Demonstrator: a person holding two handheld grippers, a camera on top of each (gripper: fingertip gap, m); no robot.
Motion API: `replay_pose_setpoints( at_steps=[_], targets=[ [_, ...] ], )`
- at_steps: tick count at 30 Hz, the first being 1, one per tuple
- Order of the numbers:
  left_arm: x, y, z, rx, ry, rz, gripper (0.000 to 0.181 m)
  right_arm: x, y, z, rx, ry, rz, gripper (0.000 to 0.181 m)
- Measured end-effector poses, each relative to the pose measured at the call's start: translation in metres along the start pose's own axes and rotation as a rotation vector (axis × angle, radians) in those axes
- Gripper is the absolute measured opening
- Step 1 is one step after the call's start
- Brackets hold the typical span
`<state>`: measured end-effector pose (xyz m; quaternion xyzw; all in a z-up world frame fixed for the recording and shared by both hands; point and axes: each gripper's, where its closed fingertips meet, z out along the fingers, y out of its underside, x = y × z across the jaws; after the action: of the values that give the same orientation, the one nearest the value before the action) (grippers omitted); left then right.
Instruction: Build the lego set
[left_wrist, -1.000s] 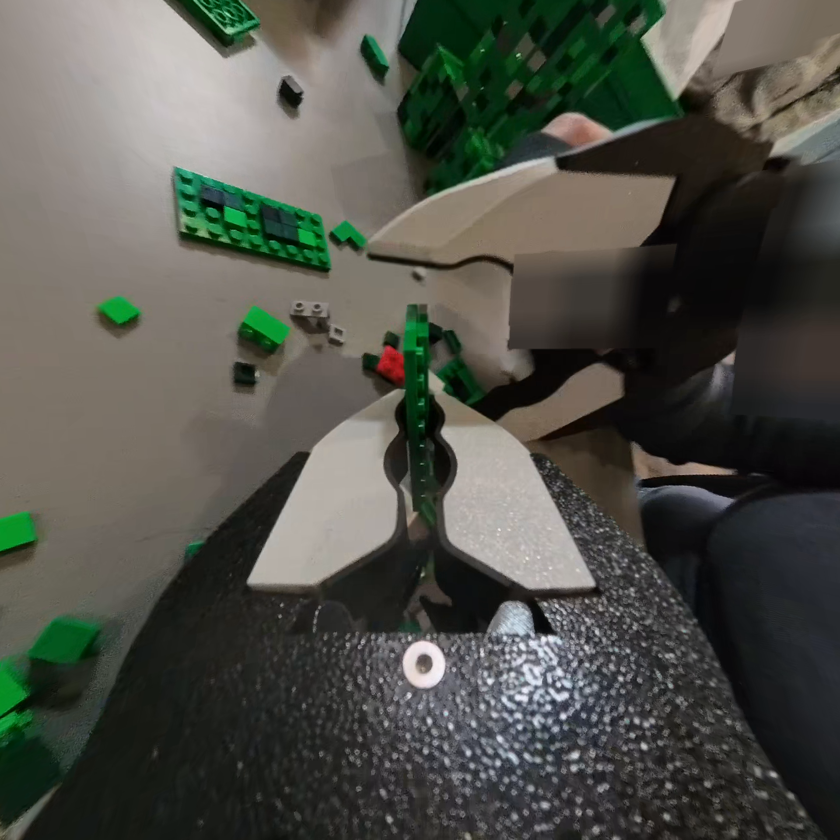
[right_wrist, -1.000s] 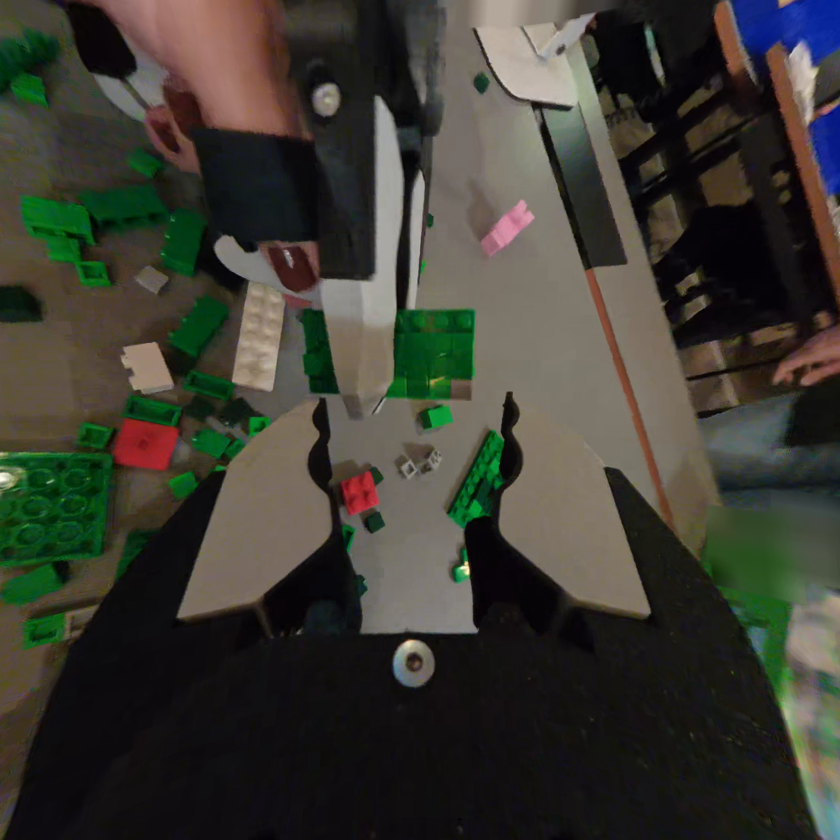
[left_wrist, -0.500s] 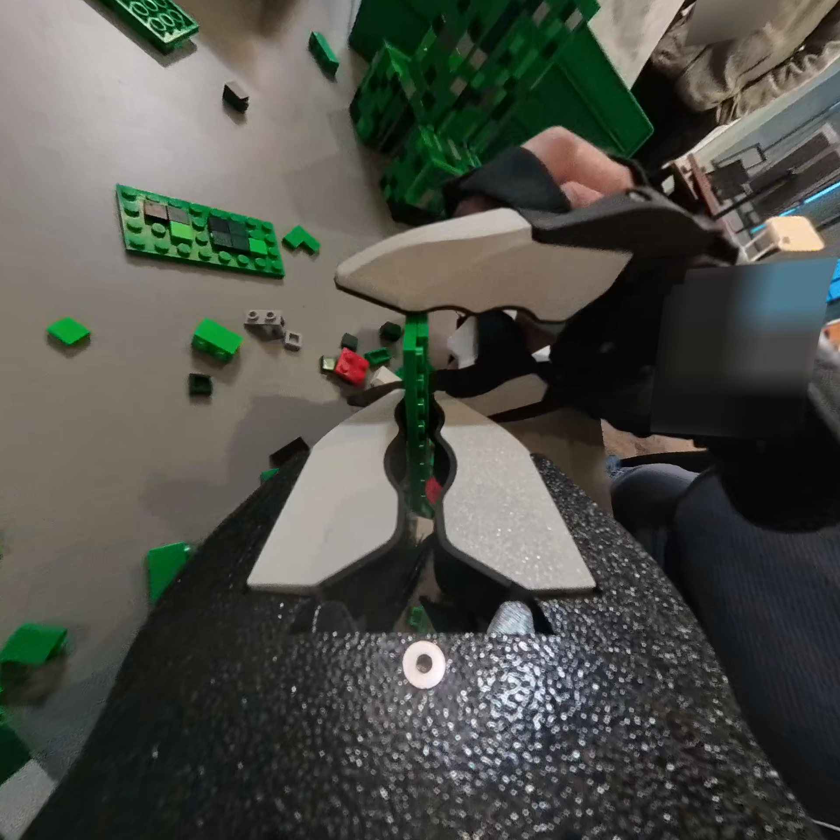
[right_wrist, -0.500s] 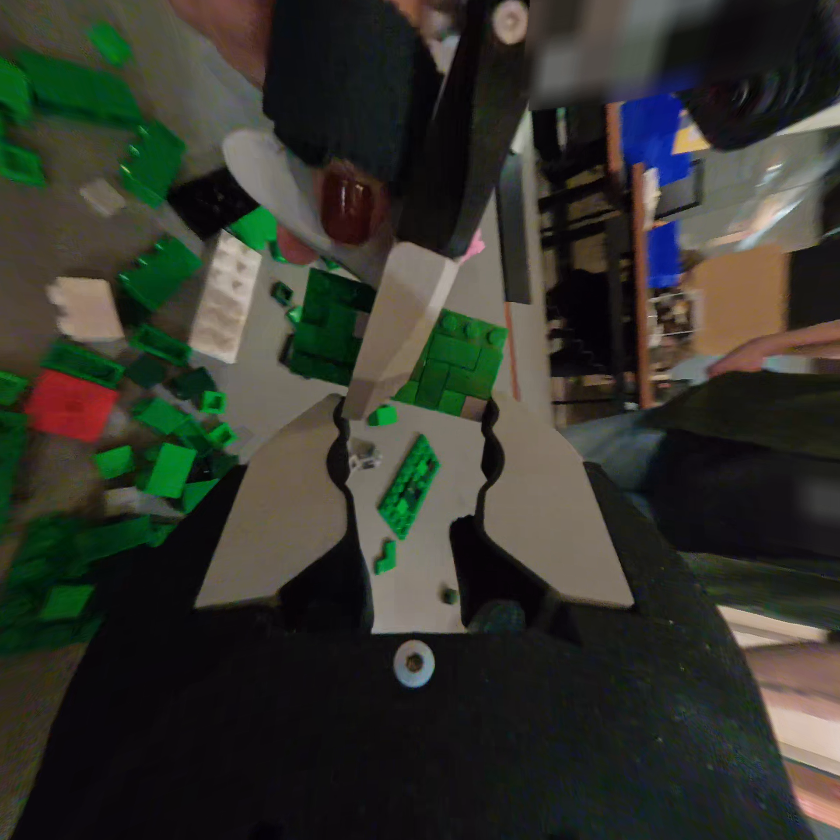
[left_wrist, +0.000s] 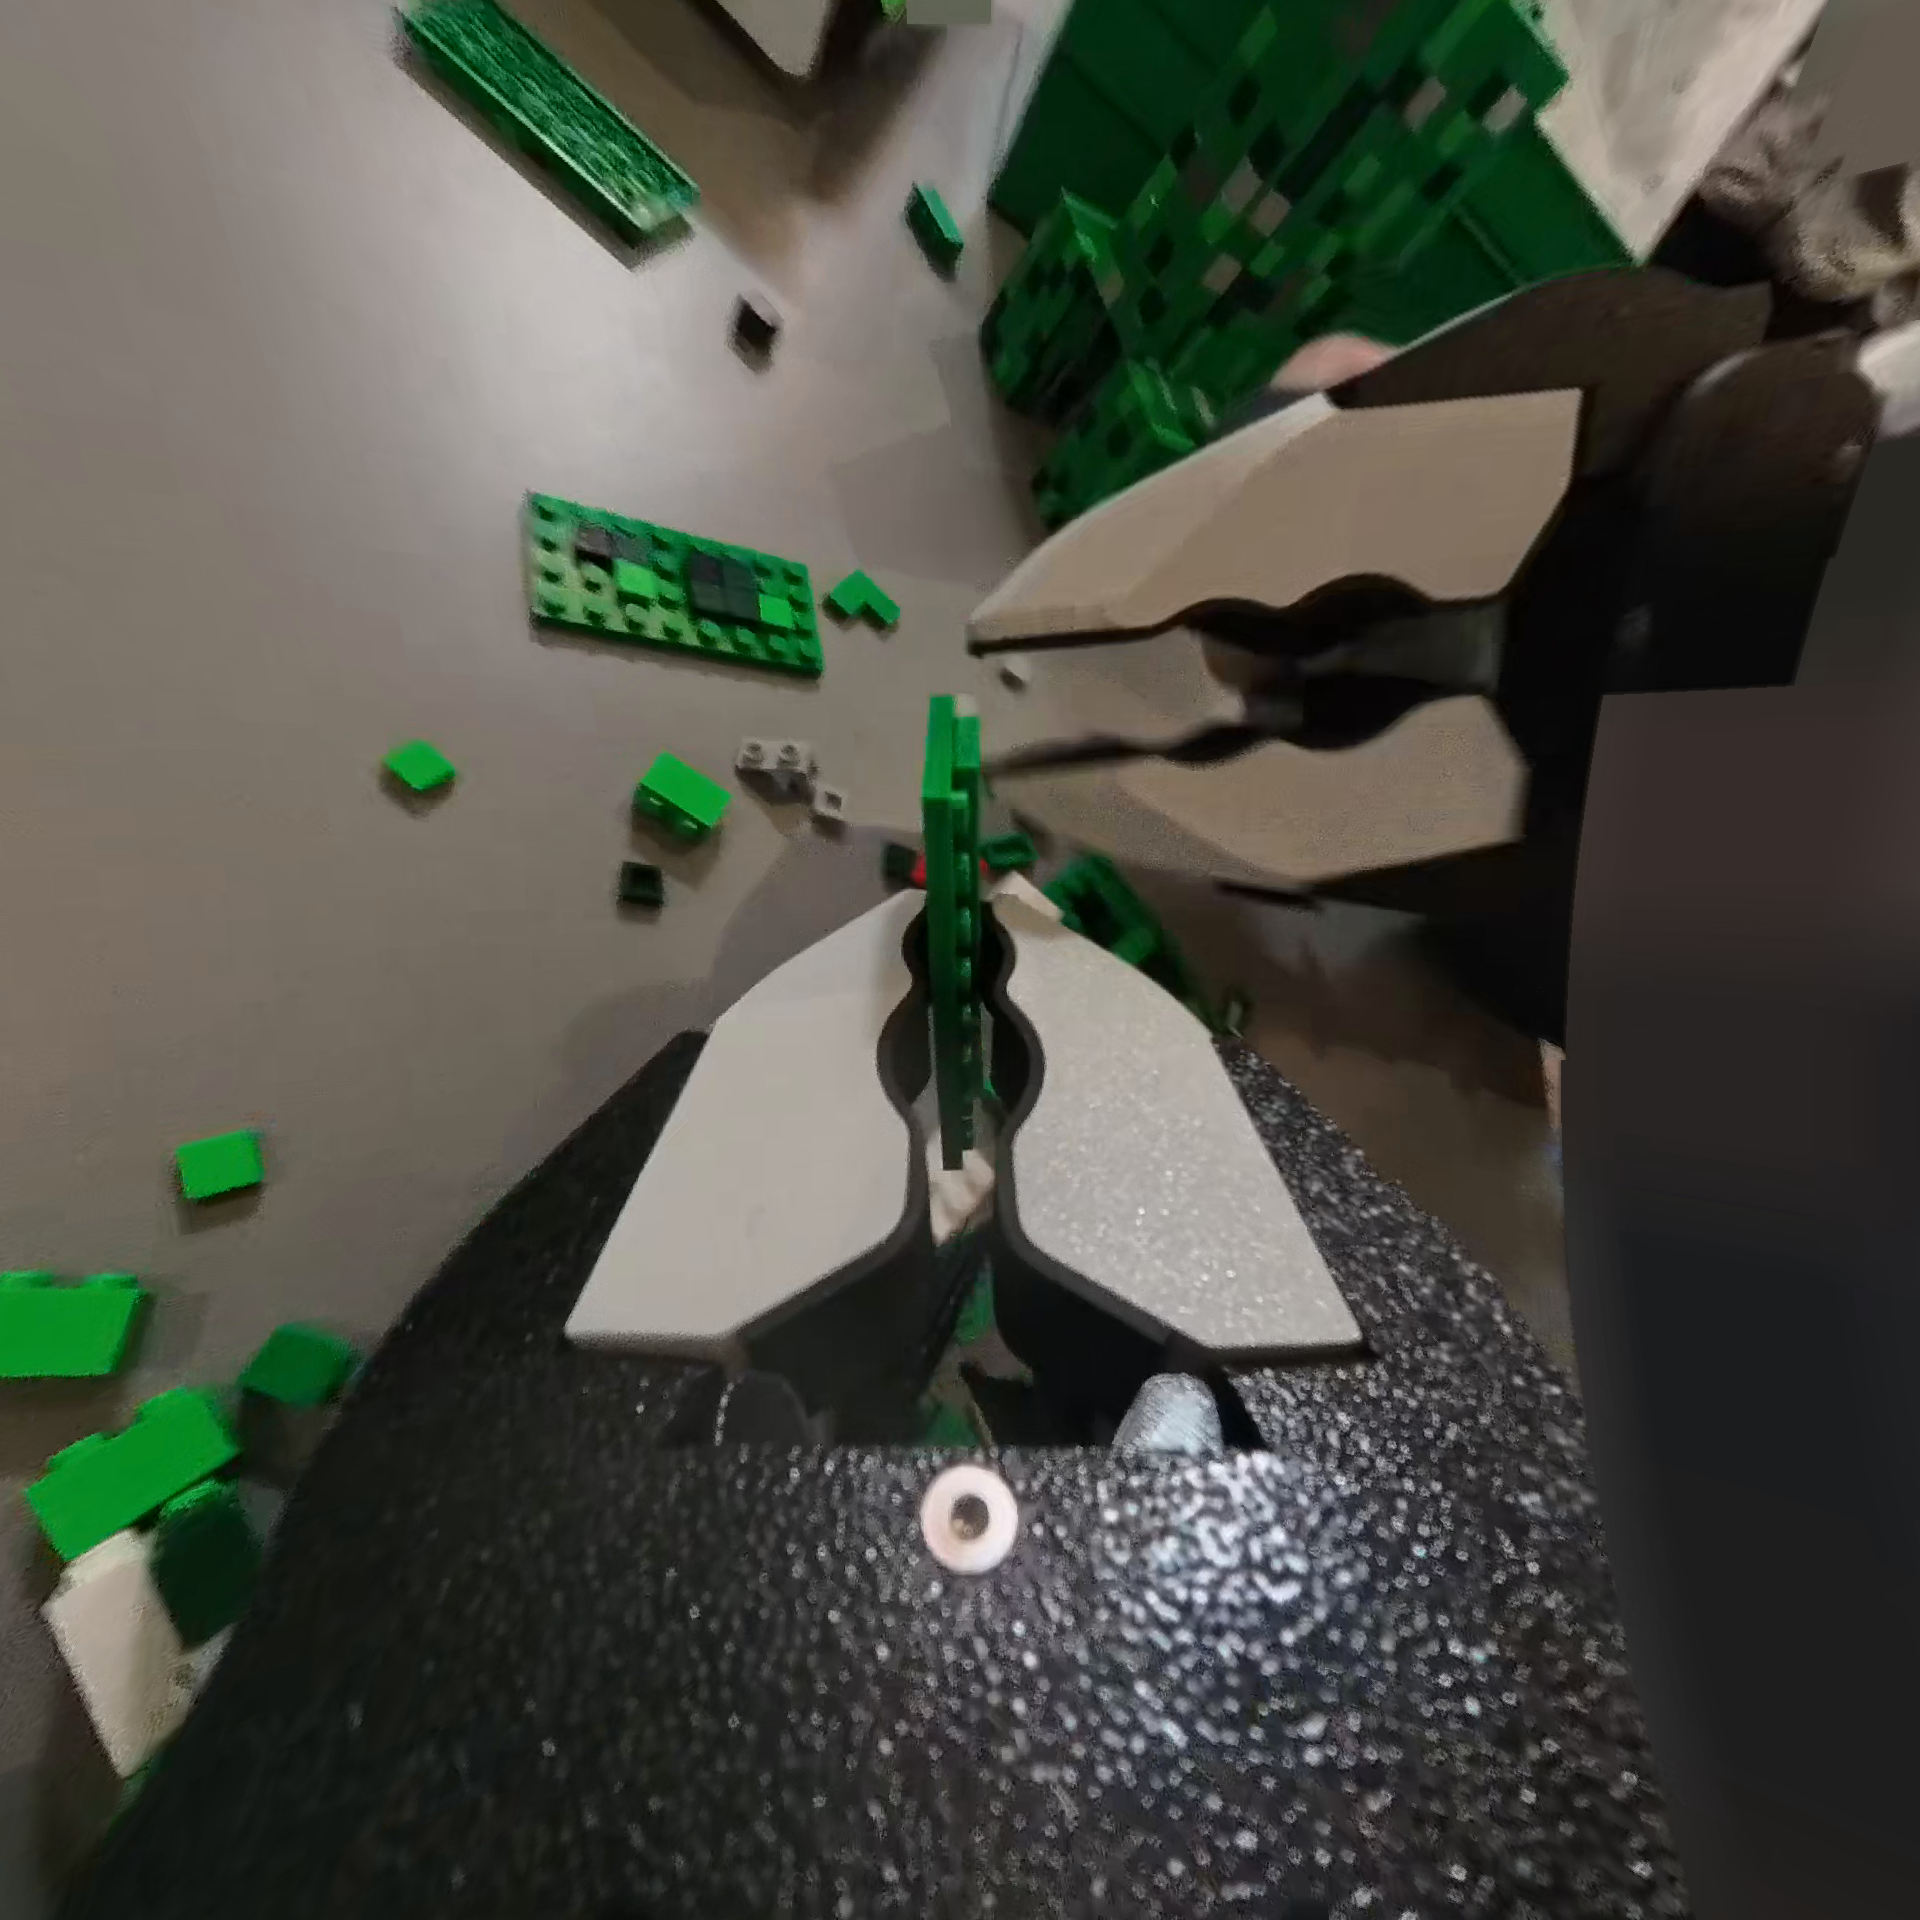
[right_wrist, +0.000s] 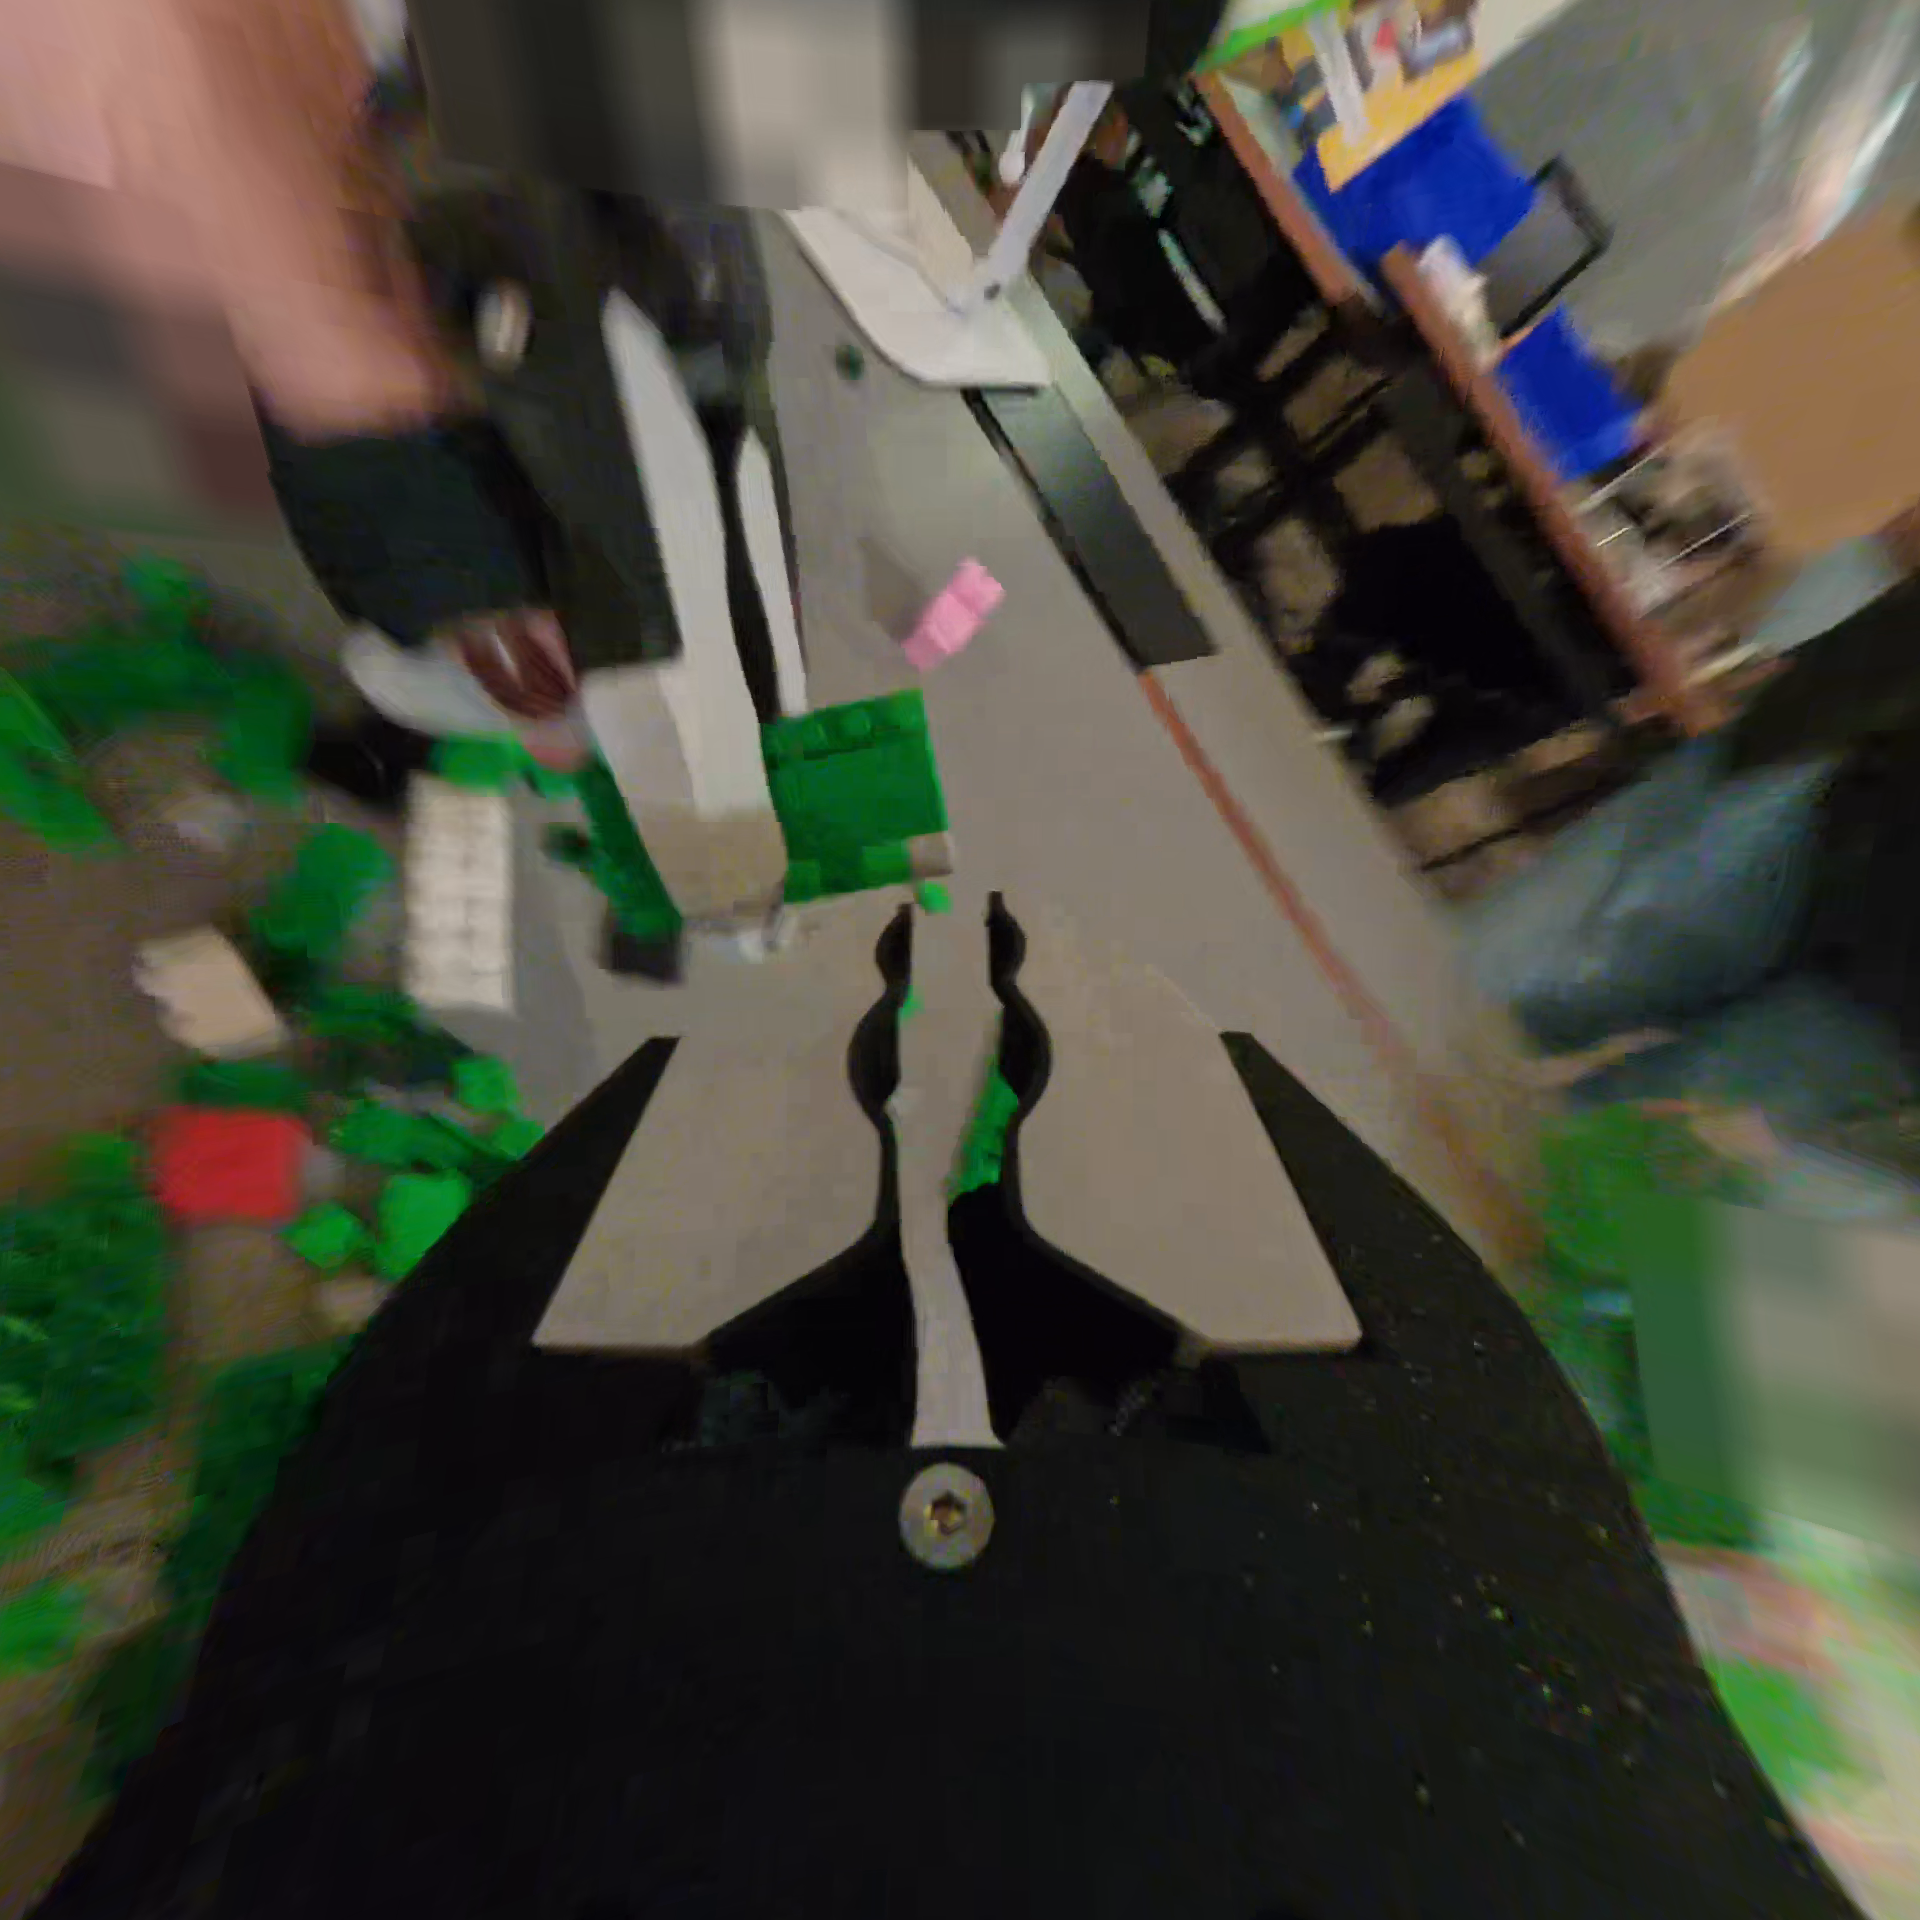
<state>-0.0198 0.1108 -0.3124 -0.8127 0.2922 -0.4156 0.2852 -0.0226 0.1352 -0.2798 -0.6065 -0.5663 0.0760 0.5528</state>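
Observation:
My left gripper (left_wrist: 954, 914) is shut on a thin green lego plate (left_wrist: 951, 831), held edge-on and upright above the grey table (left_wrist: 260, 520). In the blurred right wrist view the same plate (right_wrist: 857, 800) shows flat-faced, with studs and tiles, behind the left gripper's white fingers (right_wrist: 675, 623). My right gripper (right_wrist: 951, 909) has its jaws a narrow gap apart, with nothing between the tips. In the left wrist view it (left_wrist: 982, 707) comes in from the right, its tips close to the plate's top edge. A green piece (right_wrist: 982, 1132) on the table shows through its gap.
A green plate with dark tiles (left_wrist: 675, 592), a long green plate (left_wrist: 551, 114), a green patterned box (left_wrist: 1299, 156) and loose green bricks (left_wrist: 681, 795) lie on the table. A pink brick (right_wrist: 951, 613), a white brick (right_wrist: 457, 904) and a red brick (right_wrist: 229, 1158) also lie there. The table edge (right_wrist: 1247, 810) runs at the right. My left and right fingertips are right by each other. It is some 6 cm from my left tips to the white brick (right_wrist: 457, 904).
My right gripper's jaws have narrowed from wide open to a slim gap, and it has swung round beside the plate's top. My left gripper keeps hold of the green plate.

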Motion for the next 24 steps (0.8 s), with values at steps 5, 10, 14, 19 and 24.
replay_pose_setpoints(
  at_steps=[5, 10, 14, 19, 24],
  targets=[
    [-0.008, -0.022, 0.005, 0.184, -0.180, 0.221, 0.005, 0.005, -0.019, 0.005, 0.190, -0.108, 0.555, 0.049],
    [-0.001, -0.040, 0.000, 0.319, -0.388, 0.485, 0.006, 0.007, -0.029, 0.006, 0.270, -0.079, 0.739, 0.041],
    [0.002, -0.047, -0.007, 0.369, -0.469, 0.542, 0.005, 0.008, -0.039, 0.002, 0.322, -0.030, 0.730, 0.035],
    [-0.007, -0.047, -0.011, 0.348, -0.551, 0.523, 0.005, 0.009, -0.039, 0.007, 0.301, 0.021, 0.743, 0.035],
    [-0.018, -0.042, -0.010, 0.308, -0.574, 0.466, 0.005, 0.009, -0.032, 0.016, 0.230, 0.098, 0.751, 0.037]
  ],
)
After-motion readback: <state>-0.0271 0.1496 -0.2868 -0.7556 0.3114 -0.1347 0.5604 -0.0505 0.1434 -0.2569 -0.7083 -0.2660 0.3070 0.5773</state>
